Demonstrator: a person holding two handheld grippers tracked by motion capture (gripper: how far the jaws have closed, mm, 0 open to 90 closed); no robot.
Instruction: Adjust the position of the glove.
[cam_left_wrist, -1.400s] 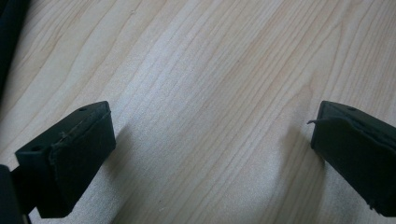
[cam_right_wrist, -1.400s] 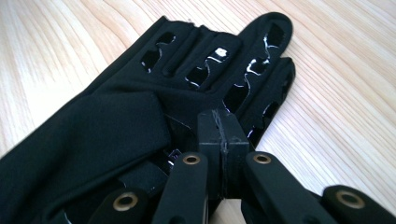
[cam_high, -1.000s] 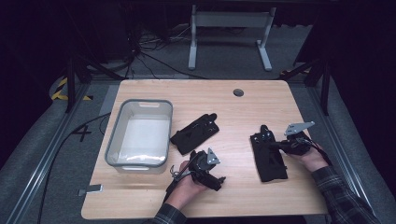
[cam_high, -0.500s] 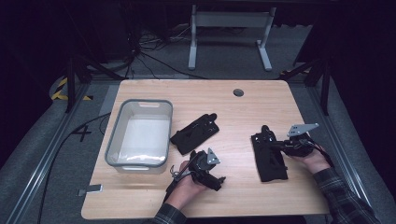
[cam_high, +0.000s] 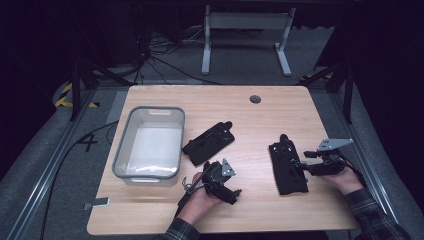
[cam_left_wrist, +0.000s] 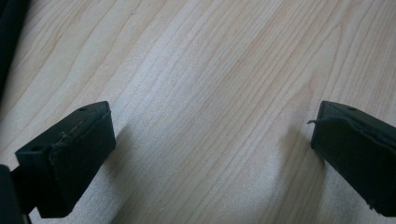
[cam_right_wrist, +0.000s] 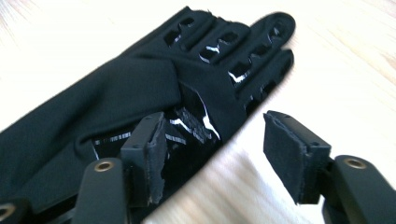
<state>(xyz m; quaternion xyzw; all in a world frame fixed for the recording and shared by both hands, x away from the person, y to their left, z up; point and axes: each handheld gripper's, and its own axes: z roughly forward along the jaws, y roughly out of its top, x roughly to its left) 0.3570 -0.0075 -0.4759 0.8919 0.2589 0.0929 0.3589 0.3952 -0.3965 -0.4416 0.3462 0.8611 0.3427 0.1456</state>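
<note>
Two black gloves lie on the worktop (cam_high: 310, 110), one at each gripper.

The right gripper (cam_high: 303, 167), its jaws just spread and holding nothing, sits at the edge of the right glove (cam_high: 287, 167); in the right gripper view that glove (cam_right_wrist: 140, 88) spreads up and leftward from the jaws, fingers pointing away. Its long axis runs roughly from the person toward the far side. The left gripper (cam_high: 235, 192), jaws wide apart over bare wood, rests just below the left glove (cam_high: 208, 143), which lies slantwise beside the grey bin (cam_high: 150, 144). The right hand looks nearer its glove. Beyond the pale wooden surface the room is dark, with cables on the floor.
</note>
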